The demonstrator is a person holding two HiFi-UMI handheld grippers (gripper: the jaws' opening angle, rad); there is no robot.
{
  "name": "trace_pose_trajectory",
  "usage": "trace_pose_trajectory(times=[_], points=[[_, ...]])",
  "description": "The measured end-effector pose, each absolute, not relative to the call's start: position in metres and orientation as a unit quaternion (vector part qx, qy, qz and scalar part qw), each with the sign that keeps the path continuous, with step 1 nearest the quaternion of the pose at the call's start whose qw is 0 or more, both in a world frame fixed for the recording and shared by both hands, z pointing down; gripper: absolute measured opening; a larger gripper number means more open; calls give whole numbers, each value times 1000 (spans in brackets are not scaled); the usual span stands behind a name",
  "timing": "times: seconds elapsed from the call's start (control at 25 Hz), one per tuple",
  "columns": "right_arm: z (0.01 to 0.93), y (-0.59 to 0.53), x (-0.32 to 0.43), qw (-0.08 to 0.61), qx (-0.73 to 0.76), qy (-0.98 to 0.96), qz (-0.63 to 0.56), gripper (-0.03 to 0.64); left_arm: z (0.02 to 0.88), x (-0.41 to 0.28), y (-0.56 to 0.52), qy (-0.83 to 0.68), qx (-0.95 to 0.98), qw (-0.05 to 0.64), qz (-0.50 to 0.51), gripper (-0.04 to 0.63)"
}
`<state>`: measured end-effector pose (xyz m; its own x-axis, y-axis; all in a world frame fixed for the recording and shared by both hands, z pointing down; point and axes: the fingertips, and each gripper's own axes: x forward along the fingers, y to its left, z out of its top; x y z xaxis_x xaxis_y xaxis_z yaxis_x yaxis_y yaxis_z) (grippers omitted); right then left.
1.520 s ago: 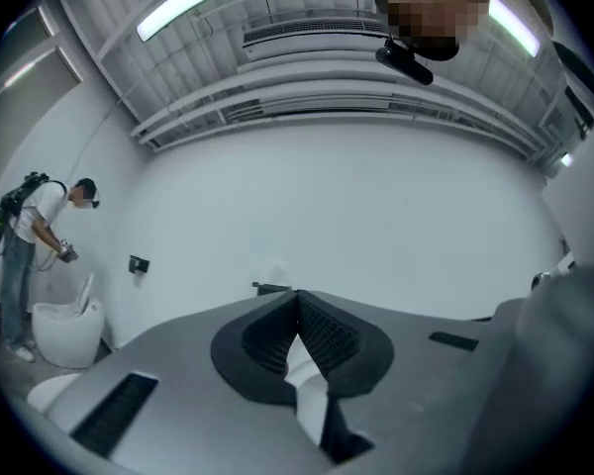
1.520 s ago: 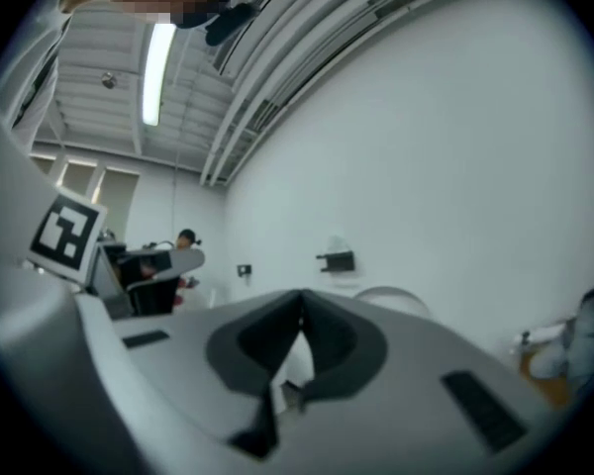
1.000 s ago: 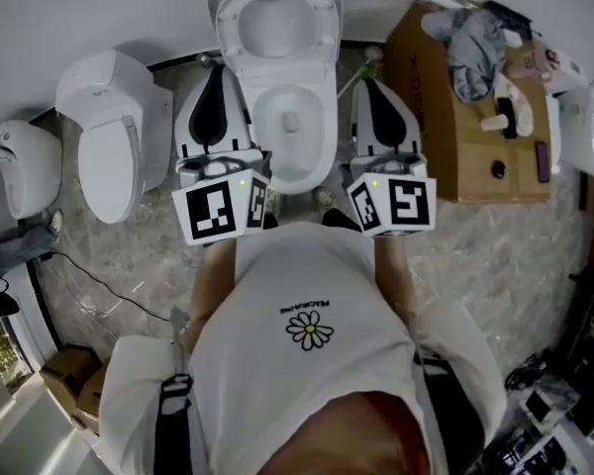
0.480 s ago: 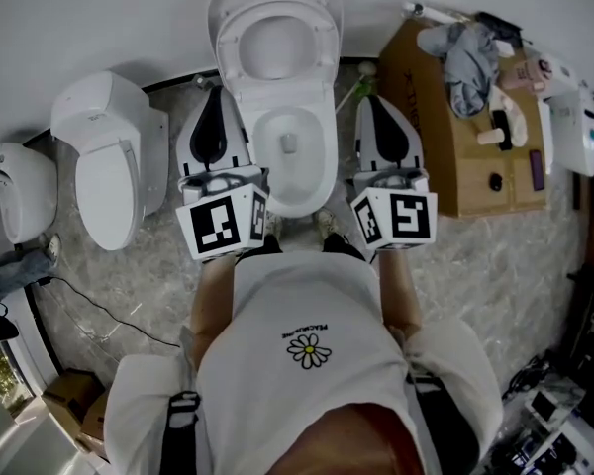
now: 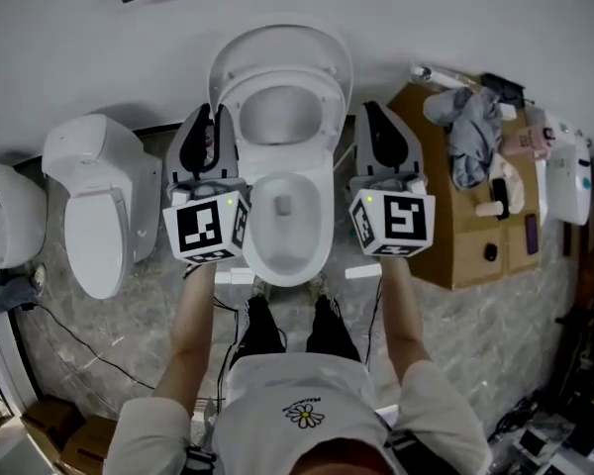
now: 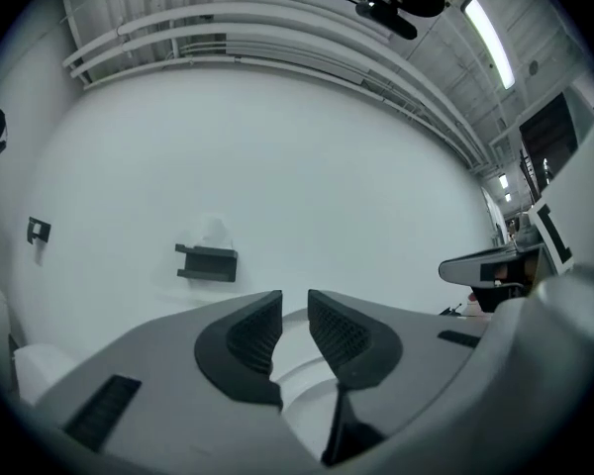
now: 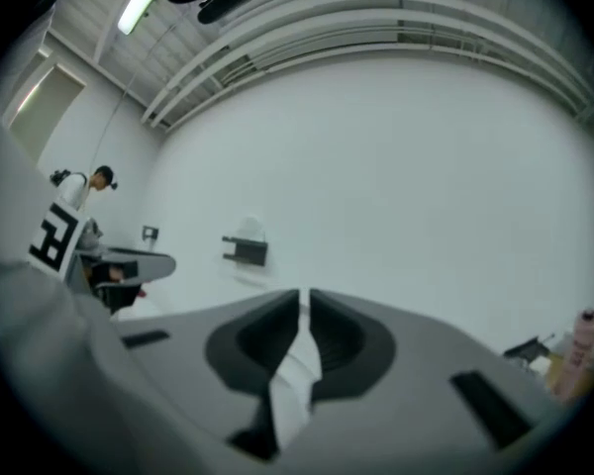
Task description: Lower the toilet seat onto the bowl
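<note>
The white toilet stands at the wall, its seat (image 5: 327, 117) raised upright against the lid (image 5: 277, 43) above the open bowl (image 5: 282, 255). My left gripper (image 5: 206, 117) is left of the raised seat, apart from it. Its jaws have just been opening and stand slightly apart with nothing between them (image 6: 295, 310). To the right of the seat, my right gripper (image 5: 371, 112) is shut and empty (image 7: 304, 310). Both point level at the white wall.
A second toilet (image 5: 94, 201) with its lid down stands left, another white fixture (image 5: 5, 211) beyond it. A cardboard box (image 5: 455, 226) carrying cloth (image 5: 470, 132) and bottles sits right. On the wall is a black bracket (image 6: 208, 261). A cable (image 5: 89, 339) runs over the floor.
Both grippers have moved forward toward the wall, from beside the bowl to beside the raised seat. The arms are now stretched out.
</note>
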<state>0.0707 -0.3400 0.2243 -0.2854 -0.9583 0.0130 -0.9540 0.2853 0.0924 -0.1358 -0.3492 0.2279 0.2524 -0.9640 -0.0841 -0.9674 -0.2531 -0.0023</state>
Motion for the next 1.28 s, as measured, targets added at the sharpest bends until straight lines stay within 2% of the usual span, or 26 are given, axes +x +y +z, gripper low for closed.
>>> trace_pose_trajectory(times=[0.08, 0.2, 0.28, 0.32, 0.44, 0.48, 0.56, 0.6, 0.96, 1.16, 1.28], points=[[237, -362, 66, 56, 587, -806, -45, 37, 251, -138, -373, 603, -797, 12, 17, 118], [264, -391, 59, 84, 567, -819, -42, 114, 286, -138, -402, 604, -797, 1, -12, 138], [284, -408, 57, 103, 562, -820, -38, 114, 308, -140, -418, 612, -790, -9, -22, 129], [295, -416, 56, 112, 561, -820, -35, 114, 318, -142, -424, 617, -786, -15, -28, 101], [328, -437, 54, 138, 557, -818, -24, 115, 348, -146, -442, 619, -783, -29, -49, 103], [338, -444, 54, 147, 557, -817, -21, 118, 355, -144, -447, 614, -787, -34, -51, 107], [356, -457, 58, 165, 559, -812, -16, 120, 369, -139, -457, 601, -796, -46, -54, 172], [364, -462, 59, 174, 560, -810, -14, 121, 376, -137, -461, 598, -798, -49, -59, 175], [408, -487, 62, 229, 560, -796, 1, 120, 413, -143, -483, 610, -782, -59, -112, 163], [421, -493, 64, 245, 564, -789, 3, 117, 416, -151, -489, 623, -770, -56, -127, 107], [420, -496, 68, 246, 572, -783, 1, 90, 415, -150, -489, 622, -770, -49, -133, 101]])
